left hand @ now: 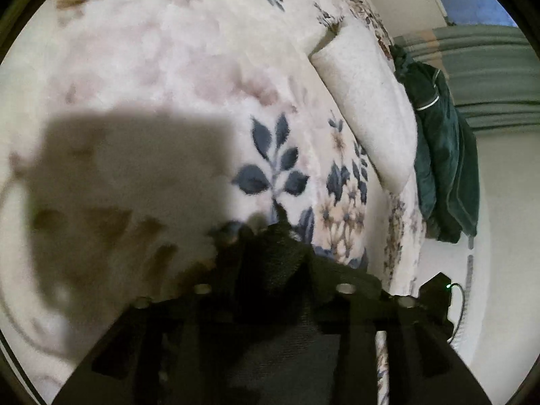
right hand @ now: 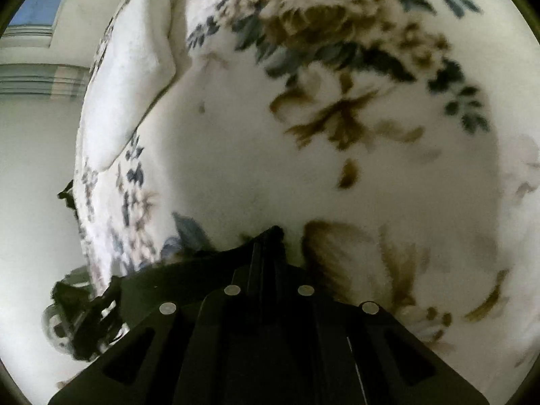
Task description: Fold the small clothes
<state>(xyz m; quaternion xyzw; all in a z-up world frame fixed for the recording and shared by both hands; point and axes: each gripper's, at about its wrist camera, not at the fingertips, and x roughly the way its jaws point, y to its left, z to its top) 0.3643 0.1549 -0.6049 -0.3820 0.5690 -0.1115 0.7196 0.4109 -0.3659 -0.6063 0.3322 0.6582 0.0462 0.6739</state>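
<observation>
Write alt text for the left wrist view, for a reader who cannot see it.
The left gripper has dark mesh fabric bunched between its fingers, above a floral fleece blanket. A dark green garment hangs over the blanket's right edge, beside a white pillow.

Both fisheye views bend strongly toward a dark circular rim. Left wrist view: a broad, hard-edged shadow (left hand: 128,182) lies on the blanket (left hand: 189,60) from 7 to 9 o'clock; daylight enters at 1 o'clock. Right wrist view: the flower print (right hand: 337,33) at 12 o'clock is motion-blurred; the floor (right hand: 33,168) at 9 o'clock is overexposed.
</observation>
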